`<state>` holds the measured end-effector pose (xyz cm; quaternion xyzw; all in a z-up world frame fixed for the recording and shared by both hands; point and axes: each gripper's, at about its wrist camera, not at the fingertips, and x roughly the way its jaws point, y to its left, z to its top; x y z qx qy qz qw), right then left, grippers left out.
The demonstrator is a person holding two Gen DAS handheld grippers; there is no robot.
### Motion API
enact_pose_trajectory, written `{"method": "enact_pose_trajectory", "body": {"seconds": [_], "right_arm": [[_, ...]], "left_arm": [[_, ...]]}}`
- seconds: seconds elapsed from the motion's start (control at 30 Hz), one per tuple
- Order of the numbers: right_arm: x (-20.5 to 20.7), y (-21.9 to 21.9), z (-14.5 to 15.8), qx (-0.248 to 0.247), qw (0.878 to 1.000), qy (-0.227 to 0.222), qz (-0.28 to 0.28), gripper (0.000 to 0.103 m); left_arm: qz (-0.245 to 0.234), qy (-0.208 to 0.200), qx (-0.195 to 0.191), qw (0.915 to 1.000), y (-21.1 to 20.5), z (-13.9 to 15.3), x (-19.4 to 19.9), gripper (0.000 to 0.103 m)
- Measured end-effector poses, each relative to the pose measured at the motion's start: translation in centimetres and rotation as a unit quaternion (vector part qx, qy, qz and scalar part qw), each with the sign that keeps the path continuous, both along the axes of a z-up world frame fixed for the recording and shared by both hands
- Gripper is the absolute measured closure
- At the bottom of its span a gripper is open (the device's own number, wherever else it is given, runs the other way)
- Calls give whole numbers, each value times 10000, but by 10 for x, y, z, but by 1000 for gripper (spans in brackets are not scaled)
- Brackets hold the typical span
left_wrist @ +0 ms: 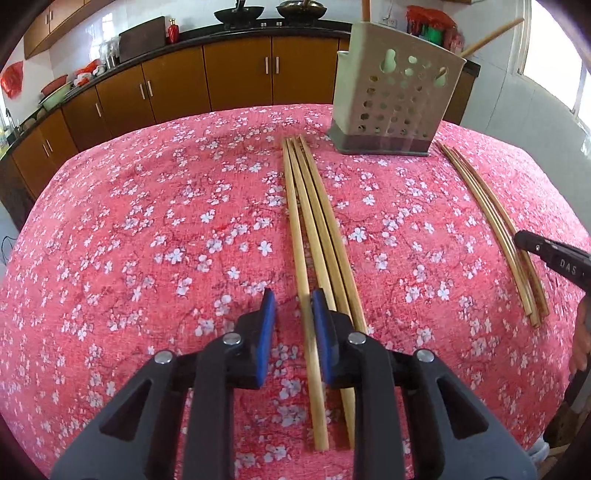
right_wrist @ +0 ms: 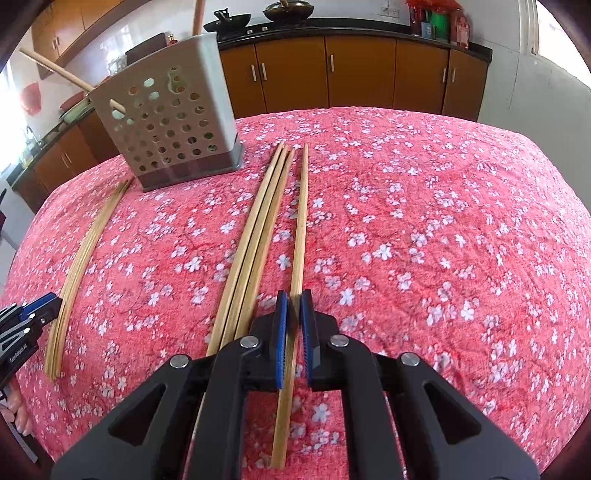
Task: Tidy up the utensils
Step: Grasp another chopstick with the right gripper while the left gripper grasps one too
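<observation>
the tablecloth is pink-red with a scatter of small white blossoms and thin dark red twigs. the chopsticks, in the middle of the frame, are pale yellow-tan wood. the holder, at upper right in the left view, is off-white with round holes and a dark grey base. the left gripper and the right gripper are black with blue pads and silver rivets. the cabinets along the top are orange-brown with silver handles under a black counter. the woks on it are black.
</observation>
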<state>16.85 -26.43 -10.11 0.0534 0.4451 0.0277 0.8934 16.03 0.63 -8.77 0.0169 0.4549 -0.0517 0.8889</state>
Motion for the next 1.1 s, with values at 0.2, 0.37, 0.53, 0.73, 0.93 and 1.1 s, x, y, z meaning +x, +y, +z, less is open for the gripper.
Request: {"method": "enact_pose_trajectory", "body": {"seconds": [0.2, 0.37, 0.53, 0.73, 0.93, 1.1], "right_arm": [[3, -4, -1, -220, 9997, -120, -49, 95], [17, -23, -1, -158, 9992, -189, -327, 95], [21, -26, -1, -147, 9990, -224, -354, 95], [22, -27, -2, -103, 9991, -225, -353, 95], [21, -28, -1, -120, 9991, -228, -351, 95], [21, -26, -1, -119, 9990, -229, -357, 95]], "left_arm": [[520, -9, -4, 9986, 32, -2, 22, 95], [821, -69, -123, 9965, 61, -3, 40, 94], [819, -195, -97, 9964, 63, -3, 37, 93], [880, -207, -319, 9954, 68, -3, 32, 93], [887, -211, -339, 9953, 69, -2, 30, 92], [895, -211, -384, 9950, 69, -3, 30, 92]]}}
